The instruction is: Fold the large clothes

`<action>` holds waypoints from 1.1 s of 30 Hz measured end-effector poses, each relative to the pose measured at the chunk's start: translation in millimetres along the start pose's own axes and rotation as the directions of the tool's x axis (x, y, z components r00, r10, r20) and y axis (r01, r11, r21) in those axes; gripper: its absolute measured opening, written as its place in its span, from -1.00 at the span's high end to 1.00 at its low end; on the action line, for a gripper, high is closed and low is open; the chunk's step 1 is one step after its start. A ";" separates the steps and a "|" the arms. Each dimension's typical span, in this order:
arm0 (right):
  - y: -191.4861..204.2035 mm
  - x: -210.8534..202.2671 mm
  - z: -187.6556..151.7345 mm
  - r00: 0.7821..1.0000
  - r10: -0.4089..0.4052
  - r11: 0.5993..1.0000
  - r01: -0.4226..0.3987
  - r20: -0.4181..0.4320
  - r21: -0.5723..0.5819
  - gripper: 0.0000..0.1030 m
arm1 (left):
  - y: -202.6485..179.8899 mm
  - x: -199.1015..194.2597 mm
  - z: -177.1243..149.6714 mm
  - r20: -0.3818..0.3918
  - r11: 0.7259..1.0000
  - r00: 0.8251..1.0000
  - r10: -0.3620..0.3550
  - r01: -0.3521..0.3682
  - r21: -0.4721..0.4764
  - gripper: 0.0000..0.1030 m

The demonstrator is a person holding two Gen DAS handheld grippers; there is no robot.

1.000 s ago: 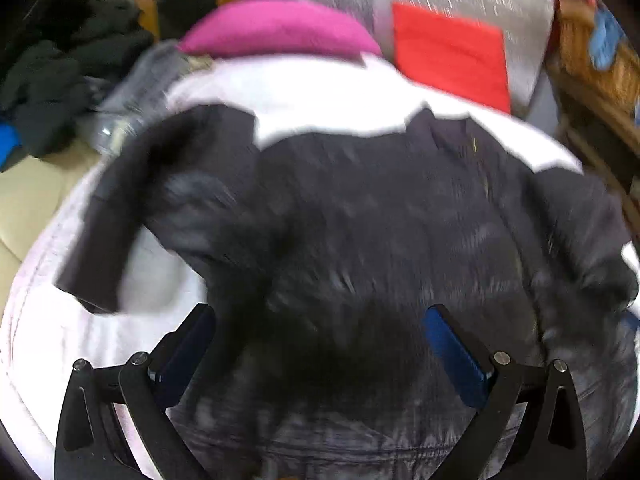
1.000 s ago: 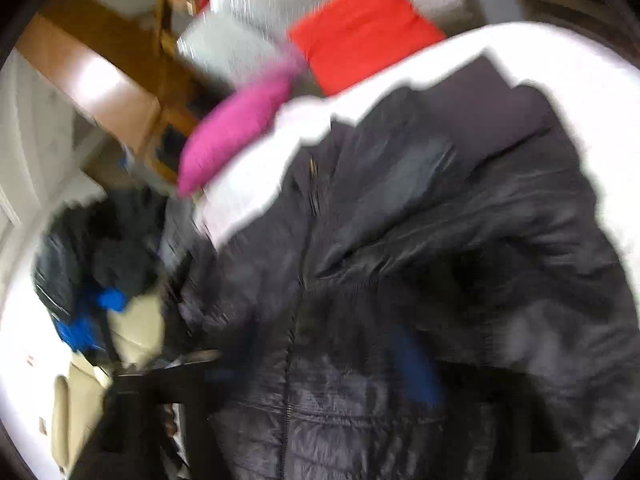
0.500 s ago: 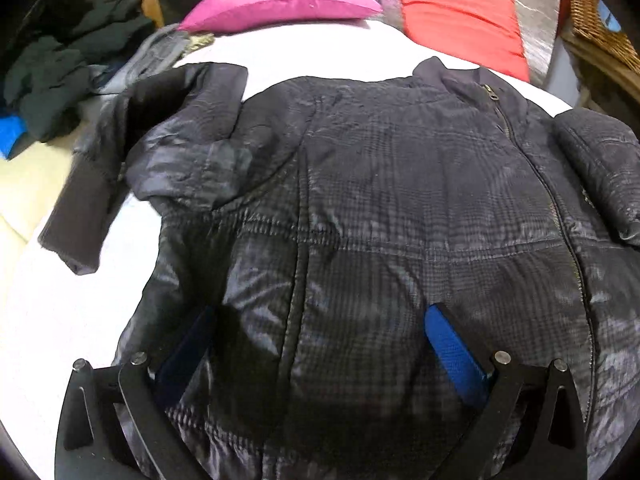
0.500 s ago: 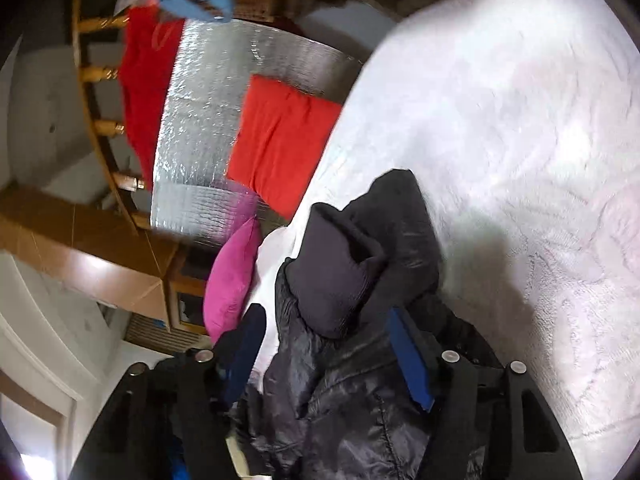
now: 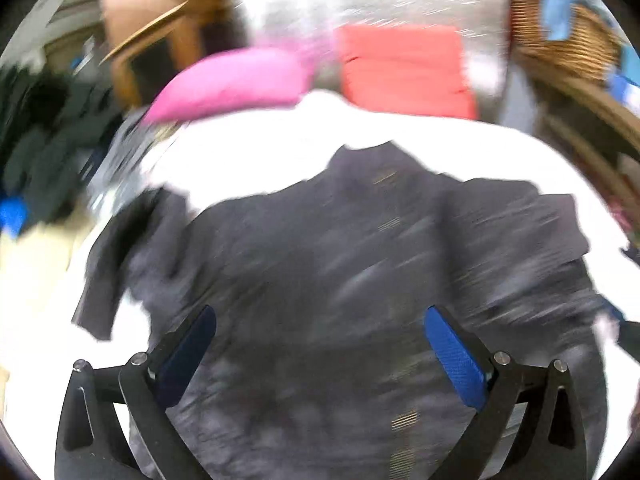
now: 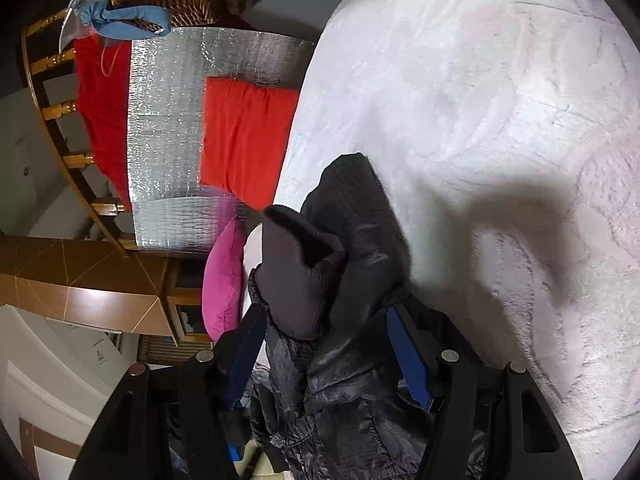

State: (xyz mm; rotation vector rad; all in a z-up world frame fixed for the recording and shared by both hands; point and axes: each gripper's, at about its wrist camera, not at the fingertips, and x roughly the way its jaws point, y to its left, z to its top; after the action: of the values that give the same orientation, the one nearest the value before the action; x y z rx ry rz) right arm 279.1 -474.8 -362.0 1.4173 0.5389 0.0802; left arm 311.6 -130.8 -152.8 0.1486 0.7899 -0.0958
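Observation:
A large black quilted jacket (image 5: 340, 260) lies spread front-up on a white bed cover (image 5: 400, 140); the left wrist view is motion-blurred. My left gripper (image 5: 318, 314) hovers above the jacket's lower body, open, with nothing held between its blue pads. In the right wrist view, the jacket's bunched sleeve (image 6: 304, 280) and its dark cuff stick up between the fingers. My right gripper (image 6: 324, 310) is shut on that sleeve, both blue pads pressing its sides, at the jacket's edge beside bare bed cover (image 6: 480, 120).
A pink pillow (image 5: 232, 80) and a red pillow (image 5: 400, 68) lean at the head of the bed against a silver panel. A wicker basket (image 5: 568, 36) stands at the right. A heap of dark clothes (image 5: 36, 140) lies left of the bed.
The left gripper has pulled back and up from the jacket, so more of the bed shows. The right gripper rolled over to the sleeve and narrowed its jaws onto it, then held still.

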 end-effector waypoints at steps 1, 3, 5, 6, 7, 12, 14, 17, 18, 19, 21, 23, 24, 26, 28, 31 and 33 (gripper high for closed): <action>-0.9 -1.6 0.9 1.000 -0.002 1.000 0.002 0.007 0.008 -0.27 | -20.4 -3.3 9.2 0.017 0.999 1.000 -0.024 0.024 0.038 -1.00; -9.1 -6.0 4.9 1.000 0.006 0.999 -0.007 0.009 0.044 -0.27 | -59.2 -3.2 20.3 0.035 0.991 0.998 -0.050 0.046 0.124 -1.00; -14.5 -9.1 9.6 1.000 0.018 0.998 -0.019 0.009 0.066 -0.27 | -98.3 7.5 27.4 0.038 0.976 0.998 -0.052 0.042 0.214 -1.00; -14.9 -10.4 11.4 1.000 0.022 0.998 -0.023 0.011 0.066 -0.27 | -105.6 14.7 29.6 0.025 0.972 0.998 -0.057 0.049 0.230 -1.00; -14.5 -11.9 12.8 1.000 0.024 0.998 -0.025 0.014 0.062 -0.27 | -115.7 22.8 31.8 0.001 0.970 0.997 -0.071 0.069 0.235 -1.00; -17.3 -19.0 21.3 0.997 0.057 0.994 -0.061 0.050 0.086 -0.27 | -152.6 65.4 44.2 -0.111 0.968 0.988 -0.107 0.129 0.213 -1.00; -19.5 -19.4 23.2 0.996 0.066 0.992 -0.072 0.054 0.106 -0.27 | -165.6 77.3 44.3 -0.137 0.962 0.985 -0.108 0.138 0.234 -1.00; -18.9 -18.4 25.1 0.996 0.069 0.991 -0.074 0.052 0.110 -0.27 | -174.5 87.0 38.8 -0.162 0.954 0.976 -0.147 0.183 0.237 -1.00; -18.8 -19.0 25.1 0.996 0.070 0.992 -0.075 0.052 0.106 -0.27 | -174.3 89.1 37.7 -0.164 0.955 0.976 -0.146 0.182 0.232 -0.97; -18.1 -19.2 25.4 0.996 0.070 0.992 -0.075 0.052 0.102 -0.27 | -174.2 89.7 37.8 -0.164 0.955 0.974 -0.156 0.191 0.226 -0.91; -17.4 -19.4 25.4 0.996 0.067 0.993 -0.072 0.055 0.097 -0.27 | -172.0 86.9 37.9 -0.162 0.940 0.959 -0.233 0.265 0.214 -0.21; -17.7 -19.2 24.2 0.996 0.065 0.993 -0.070 0.055 0.098 -0.27 | -175.7 77.8 39.7 -0.170 0.912 0.938 -0.302 0.336 0.235 0.23; -18.7 -19.2 23.0 0.997 0.063 0.993 -0.068 0.054 0.098 -0.27 | -176.8 75.8 41.0 -0.167 0.905 0.936 -0.309 0.343 0.250 0.41; -18.0 -18.4 21.6 0.997 0.059 0.994 -0.064 0.052 0.093 -0.27 | -178.5 70.7 43.6 -0.150 0.898 0.938 -0.313 0.344 0.274 0.58; -15.4 -16.4 20.2 0.997 0.058 0.995 -0.061 0.044 0.082 -0.27 | -174.1 63.2 45.5 -0.135 0.897 0.932 -0.335 0.360 0.256 0.63; -12.7 -14.0 19.7 0.998 0.057 0.996 -0.059 0.031 0.066 -0.27 | -155.7 57.1 51.0 -0.112 0.899 0.921 -0.372 0.388 0.204 0.67; -11.7 -12.7 19.2 0.998 0.064 0.996 -0.065 0.026 0.062 -0.27 | -140.1 50.0 54.8 -0.091 0.901 0.921 -0.380 0.391 0.187 0.67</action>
State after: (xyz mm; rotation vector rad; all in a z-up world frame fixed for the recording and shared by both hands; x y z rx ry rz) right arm 272.6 -499.1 -368.2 1.4955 0.4797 0.0990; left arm 365.2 -279.6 -164.0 0.1858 0.8533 -0.5525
